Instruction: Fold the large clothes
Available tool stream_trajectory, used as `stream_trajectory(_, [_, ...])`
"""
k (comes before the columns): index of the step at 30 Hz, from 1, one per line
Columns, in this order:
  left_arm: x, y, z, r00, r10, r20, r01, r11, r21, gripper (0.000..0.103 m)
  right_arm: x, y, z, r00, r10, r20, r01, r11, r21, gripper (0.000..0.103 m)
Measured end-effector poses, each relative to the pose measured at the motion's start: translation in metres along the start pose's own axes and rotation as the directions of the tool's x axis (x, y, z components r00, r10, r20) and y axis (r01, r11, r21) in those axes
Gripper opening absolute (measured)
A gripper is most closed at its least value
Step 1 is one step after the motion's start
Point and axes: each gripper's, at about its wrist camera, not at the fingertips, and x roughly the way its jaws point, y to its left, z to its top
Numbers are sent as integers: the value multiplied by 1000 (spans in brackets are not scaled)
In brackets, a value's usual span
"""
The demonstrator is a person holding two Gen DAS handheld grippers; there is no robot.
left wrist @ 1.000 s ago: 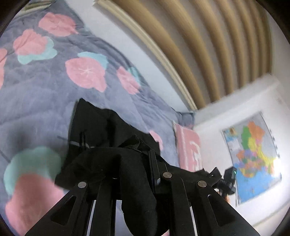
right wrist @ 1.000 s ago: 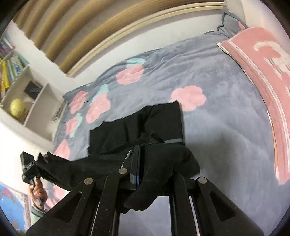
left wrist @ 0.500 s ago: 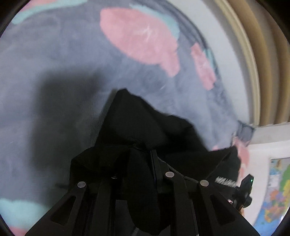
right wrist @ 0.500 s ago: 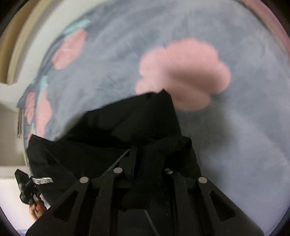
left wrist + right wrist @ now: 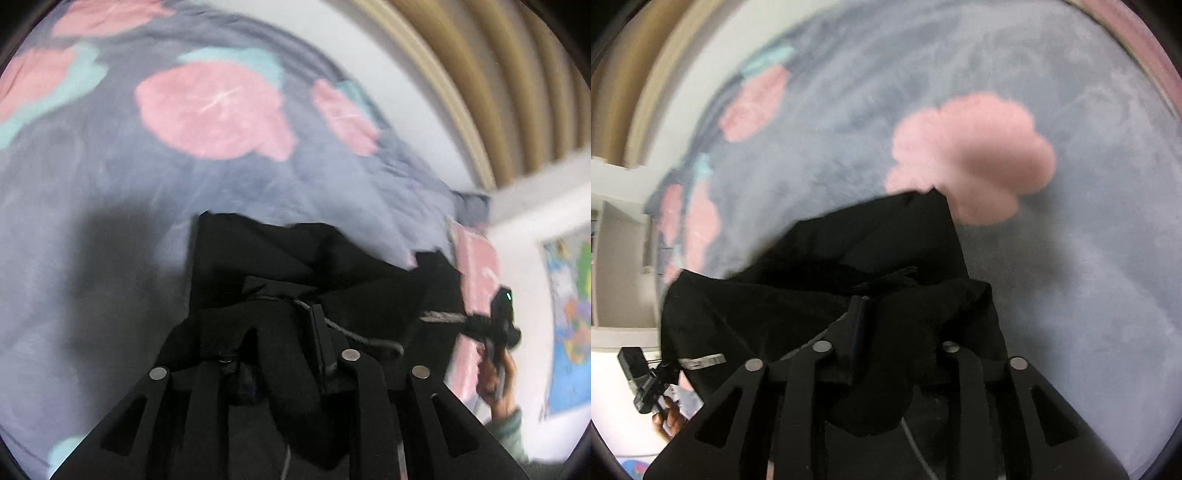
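Observation:
A large black garment (image 5: pixel 280 258) with a grey drawstring lies partly on a grey bedspread (image 5: pixel 110 192) and partly hangs between my two grippers. My left gripper (image 5: pixel 291 314) is shut on a bunched edge of the garment, and cloth drapes over its fingers. My right gripper (image 5: pixel 879 295) is shut on the other end of the same edge (image 5: pixel 820 266). The right gripper shows at the right of the left wrist view (image 5: pixel 498 325), and the left gripper shows at the lower left of the right wrist view (image 5: pixel 646 384). Both views are blurred.
The bedspread (image 5: pixel 1071 277) has pink and teal flower shapes. A pink pillow (image 5: pixel 476 273) lies at the bed's head. A white wall with wooden slats (image 5: pixel 498 74) runs behind the bed, and a coloured map (image 5: pixel 569 314) hangs at the right.
Both grippers dropped toward the bedspread with the garment, then the left view tilted back up. The garment's held edge now sits nearer the part lying on the bed.

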Motion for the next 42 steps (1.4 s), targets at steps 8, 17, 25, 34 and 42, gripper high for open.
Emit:
stream_trajectory(8, [-51, -33, -32, 993, 60, -106, -33, 970, 240, 32, -55, 7, -23, 999, 51, 12, -51, 998, -33, 46])
stream_trajectory(17, [-67, 13, -26, 998, 29, 52, -31, 999, 40, 51, -64, 17, -30, 986, -104, 127, 127, 974, -186, 73])
stream_trajectory(25, [5, 21, 6, 989, 142, 28, -143, 989, 35, 51, 5, 23, -4, 969, -199, 146, 237, 913, -333, 75])
stream_trajectory(34, [46, 35, 35, 989, 142, -45, -142, 990, 10, 51, 30, 3, 31, 988, -86, 126, 119, 951, -286, 75])
stream_trajectory(42, [46, 32, 26, 984, 172, 49, -172, 985, 11, 10, 39, 12, 20, 977, -136, 164, 186, 920, -344, 19])
